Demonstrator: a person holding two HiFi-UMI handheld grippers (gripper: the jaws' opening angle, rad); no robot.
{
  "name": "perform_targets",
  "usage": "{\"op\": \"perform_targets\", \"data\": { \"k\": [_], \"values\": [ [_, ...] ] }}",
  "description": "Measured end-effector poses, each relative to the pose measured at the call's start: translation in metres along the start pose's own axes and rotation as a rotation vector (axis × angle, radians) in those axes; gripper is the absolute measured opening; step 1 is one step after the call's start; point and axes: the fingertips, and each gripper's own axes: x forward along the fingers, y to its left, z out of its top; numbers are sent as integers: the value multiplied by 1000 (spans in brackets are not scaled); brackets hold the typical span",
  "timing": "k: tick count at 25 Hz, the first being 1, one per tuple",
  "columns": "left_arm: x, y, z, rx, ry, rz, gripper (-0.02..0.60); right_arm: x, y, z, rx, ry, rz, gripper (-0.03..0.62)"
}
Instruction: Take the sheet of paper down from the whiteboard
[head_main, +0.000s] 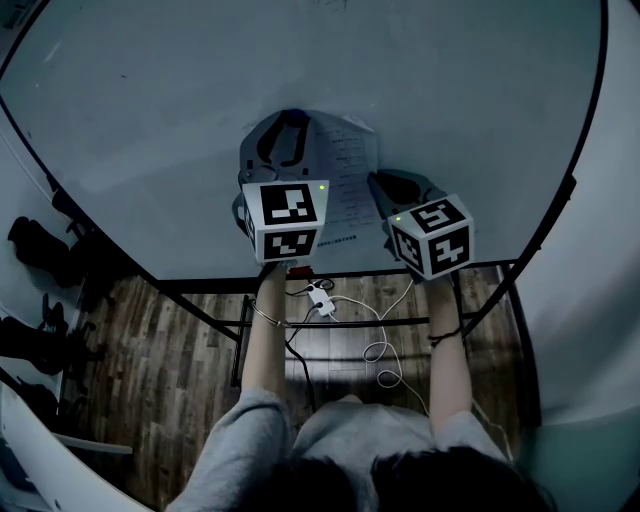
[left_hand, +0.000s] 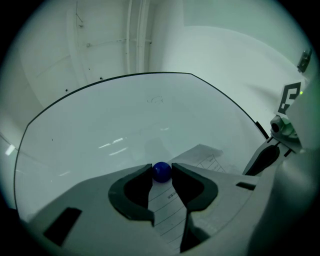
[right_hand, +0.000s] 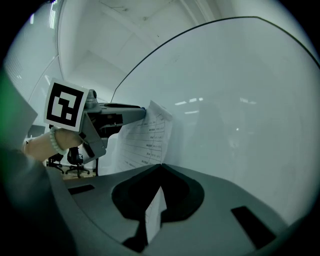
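A printed sheet of paper (head_main: 345, 170) hangs on the big whiteboard (head_main: 150, 100). My left gripper (head_main: 292, 120) is at the sheet's top, shut on a round blue magnet (left_hand: 161, 171) that sits against the board above the paper (left_hand: 170, 212). My right gripper (head_main: 380, 180) is at the sheet's lower right edge and is shut on it. In the right gripper view the paper's edge (right_hand: 155, 212) runs between the closed jaws, and the sheet (right_hand: 147, 135) stretches up to the left gripper (right_hand: 142, 112). The right gripper's side (left_hand: 280, 135) shows at the right of the left gripper view.
The whiteboard's dark frame (head_main: 560, 210) curves round it, and its stand (head_main: 300, 324) is below. On the wooden floor lie a white power strip (head_main: 322, 298) and cables (head_main: 380, 350). Office chairs (head_main: 40, 250) stand at the left.
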Motion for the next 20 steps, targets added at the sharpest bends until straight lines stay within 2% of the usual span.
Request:
{"op": "perform_targets", "data": {
  "k": [11, 20],
  "values": [
    [-3, 0, 0, -13, 2, 1, 124, 10, 15, -15, 52, 22, 29, 0],
    [-2, 1, 0, -18, 10, 8, 124, 13, 13, -33, 99, 46, 19, 0]
  ]
}}
